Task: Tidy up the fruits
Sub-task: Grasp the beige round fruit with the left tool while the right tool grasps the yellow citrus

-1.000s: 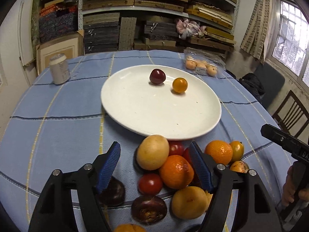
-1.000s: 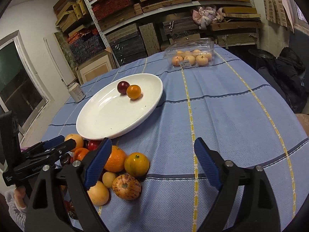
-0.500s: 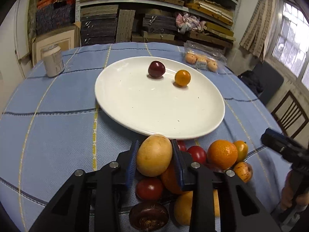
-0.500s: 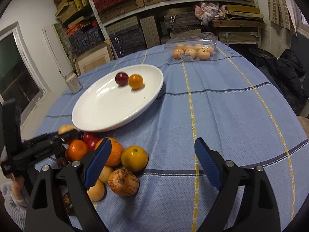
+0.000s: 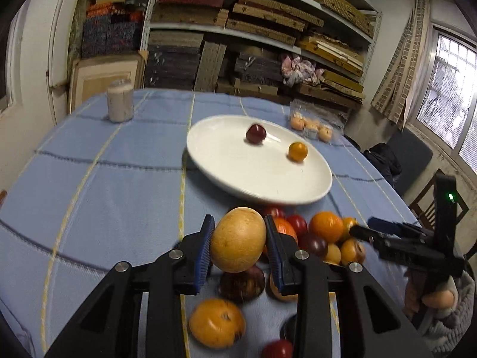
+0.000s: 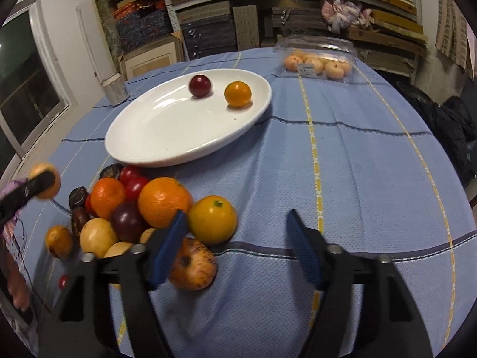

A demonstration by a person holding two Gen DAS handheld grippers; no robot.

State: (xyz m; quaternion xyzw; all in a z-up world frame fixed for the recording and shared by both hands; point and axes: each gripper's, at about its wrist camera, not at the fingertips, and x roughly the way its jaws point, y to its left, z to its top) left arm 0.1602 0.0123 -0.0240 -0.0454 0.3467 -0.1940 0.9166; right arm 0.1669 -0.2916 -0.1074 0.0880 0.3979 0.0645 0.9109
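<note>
My left gripper (image 5: pixel 238 241) is shut on a yellow-tan oval fruit (image 5: pixel 238 238) and holds it above the fruit pile (image 5: pixel 313 238); it also shows at the left of the right wrist view (image 6: pixel 44 180). A white plate (image 5: pixel 232 164) beyond the pile holds a dark red fruit (image 5: pixel 255 133) and a small orange fruit (image 5: pixel 297 151). My right gripper (image 6: pixel 238 244) is open and empty, low beside the pile (image 6: pixel 149 208), its left finger next to a yellow-orange fruit (image 6: pixel 211 219) and a speckled apple-like fruit (image 6: pixel 193 268).
A clear box of pale orange fruits (image 6: pixel 316 62) stands at the table's far right. A grey can (image 5: pixel 119 104) stands at the far left. Shelves with stacked goods lie behind the table. A chair (image 5: pixel 429 197) stands at the right.
My left gripper closed on the yellow-tan fruit and lifted it off the pile. My right gripper moved lower and closer to the pile, still open.
</note>
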